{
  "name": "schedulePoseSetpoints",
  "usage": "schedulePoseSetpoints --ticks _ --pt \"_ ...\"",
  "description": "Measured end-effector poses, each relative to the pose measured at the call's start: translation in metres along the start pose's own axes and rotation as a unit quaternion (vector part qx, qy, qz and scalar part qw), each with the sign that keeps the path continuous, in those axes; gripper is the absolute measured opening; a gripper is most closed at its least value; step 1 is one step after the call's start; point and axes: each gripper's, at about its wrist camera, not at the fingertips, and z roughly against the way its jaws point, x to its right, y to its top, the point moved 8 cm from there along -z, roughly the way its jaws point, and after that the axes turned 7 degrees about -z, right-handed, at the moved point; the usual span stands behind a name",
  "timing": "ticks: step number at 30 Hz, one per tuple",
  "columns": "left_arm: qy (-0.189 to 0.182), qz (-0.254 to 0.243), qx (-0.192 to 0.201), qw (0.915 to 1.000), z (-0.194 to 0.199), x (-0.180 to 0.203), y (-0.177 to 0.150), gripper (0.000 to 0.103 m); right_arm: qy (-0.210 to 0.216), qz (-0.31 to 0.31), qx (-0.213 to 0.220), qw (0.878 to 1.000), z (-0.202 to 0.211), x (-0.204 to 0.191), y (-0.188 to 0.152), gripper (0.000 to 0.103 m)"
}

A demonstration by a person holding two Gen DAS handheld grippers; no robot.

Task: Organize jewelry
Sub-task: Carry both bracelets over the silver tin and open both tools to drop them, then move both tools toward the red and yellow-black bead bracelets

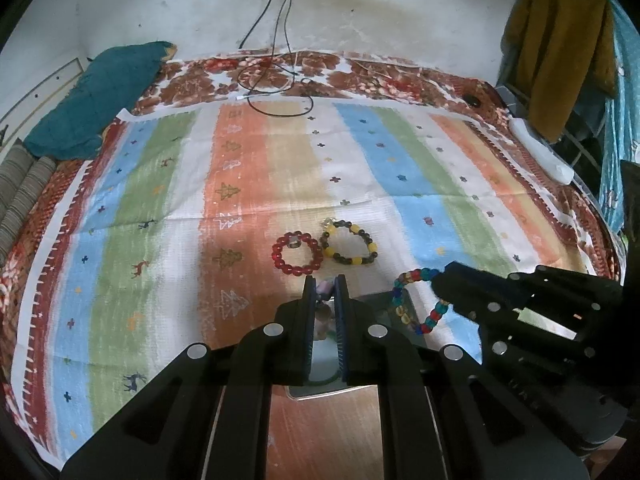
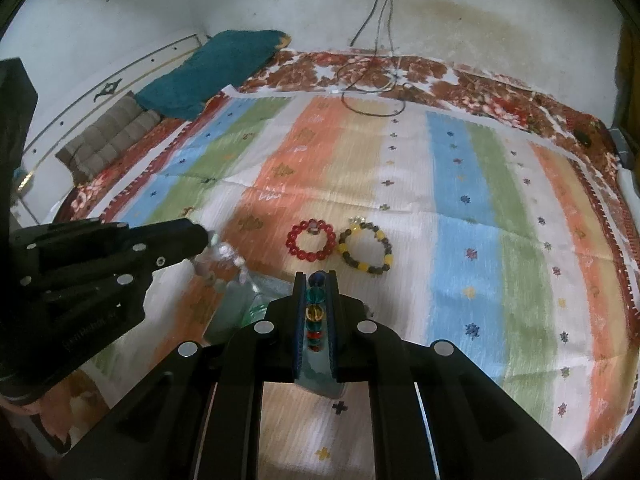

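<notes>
Right claw [image 2: 316, 280]: jaws pressed onto a multicolour bracelet [image 1: 416, 300], with blue, teal, amber and red beads stacked in the gap. In the left view the rest of that strand hangs in a loop below the claw tip, clear of the cloth [image 1: 400, 184].

Left claw [image 1: 324, 284]: jaws closed on a pale, clear-beaded piece [image 2: 224, 252]; part of it shows between the pads, and the right view shows it trailing from the tip toward a clear bag [image 2: 240, 304] lying just below. What sort of piece it is cannot be told; that view is blurred there.

Already laid out on the cloth, just ahead of both claws: a red bracelet [image 1: 296, 254] and a yellow-and-dark bracelet [image 1: 349, 242], side by side, almost touching, each in an open ring.

Assessment: the step in hand appears to be setting the multicolour bracelet down in line with the other two. Recommended practice:
- Carry it to the bare cloth right of the yellow-and-dark bracelet, well off that ring.
- Lower until the hanging loop rests on the cloth, then spread the jaws; a drop from height would likely bunch the strand.
- Keep the left claw and its trailing piece away from the row.

Risk: round beads may roll or snag on the pads at release.
</notes>
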Motion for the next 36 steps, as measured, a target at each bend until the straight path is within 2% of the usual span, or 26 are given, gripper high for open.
schedulePoseSetpoints --ticks 5,7,9,14,19,28,31,36 --pt "0.007 0.017 -0.015 0.9997 -0.004 -0.005 -0.005 0.012 -0.003 -0.013 -0.01 1.0 -0.003 0.006 -0.003 0.013" --pt "0.014 0.022 -0.015 0.9995 -0.004 -0.01 -0.004 0.021 -0.012 -0.021 -0.011 1.0 -0.004 0.012 -0.002 0.023" --pt "0.017 0.028 -0.014 0.9994 -0.004 -0.014 -0.004 0.023 -0.019 -0.026 -0.015 0.999 -0.007 0.015 -0.003 0.028" --pt "0.021 0.031 -0.018 0.9991 -0.006 -0.018 -0.004 0.027 -0.024 -0.027 -0.02 0.999 -0.009 0.019 -0.004 0.029" --pt "0.025 0.03 -0.023 0.999 -0.01 -0.02 -0.004 0.03 -0.028 -0.028 -0.023 0.999 -0.011 0.021 -0.004 0.033" --pt "0.037 0.03 -0.042 0.998 -0.025 -0.027 -0.005 0.044 -0.045 -0.034 -0.027 0.998 -0.014 0.029 0.0 0.045" --pt "0.036 0.029 -0.049 0.9977 -0.03 -0.03 -0.005 0.054 -0.046 -0.04 -0.031 0.998 -0.018 0.033 0.002 0.047" --pt "0.043 0.032 -0.06 0.9967 -0.04 -0.037 -0.002 0.058 -0.056 -0.046 -0.042 0.997 -0.028 0.04 0.006 0.054"
